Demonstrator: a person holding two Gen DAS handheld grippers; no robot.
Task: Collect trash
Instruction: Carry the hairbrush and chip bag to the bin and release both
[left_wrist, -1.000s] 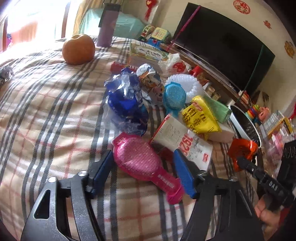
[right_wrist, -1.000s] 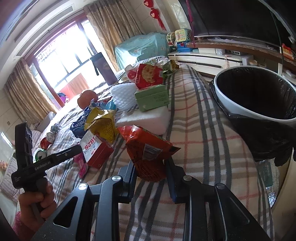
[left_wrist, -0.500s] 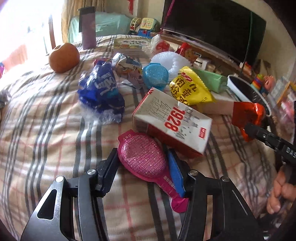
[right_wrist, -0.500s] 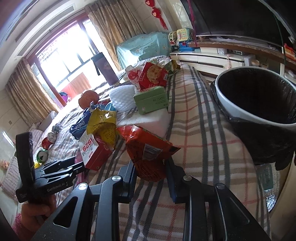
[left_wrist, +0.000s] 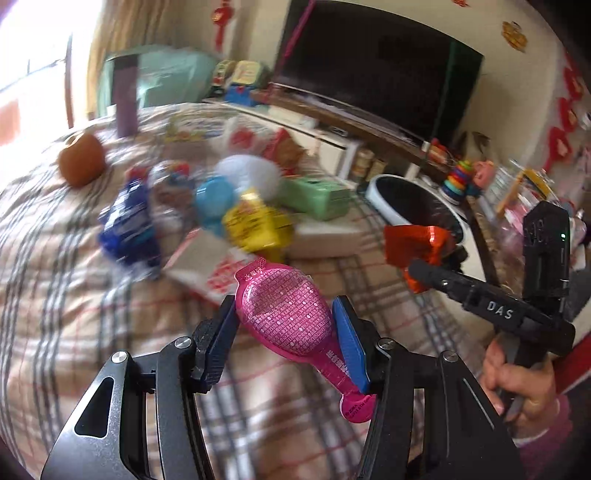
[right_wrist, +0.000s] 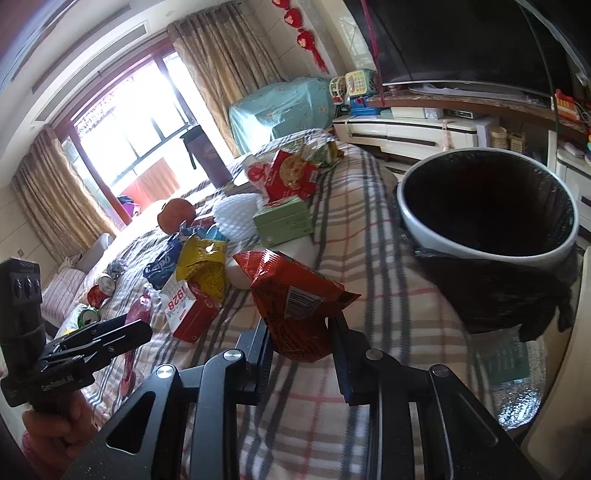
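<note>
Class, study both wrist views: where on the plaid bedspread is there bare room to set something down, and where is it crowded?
Free: the plaid bedspread strip between the green box and the trash bin, and the near stretch below the blue wrapper. Crowded: the middle, where the yellow bag, the 1928 carton and the white foam lie packed together.

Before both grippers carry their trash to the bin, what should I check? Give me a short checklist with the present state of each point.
1. Left gripper closed on the pink plastic pack: ok.
2. Right gripper closed on the red snack bag: ok.
3. Trash bin open, black liner in place: ok.
4. Way across the plaid blanket from the red bag to the bin is free: ok.
5. Pink pack lifted clear of the blanket: cannot tell.
6. Room left inside the bin: cannot tell, interior dark.
</note>
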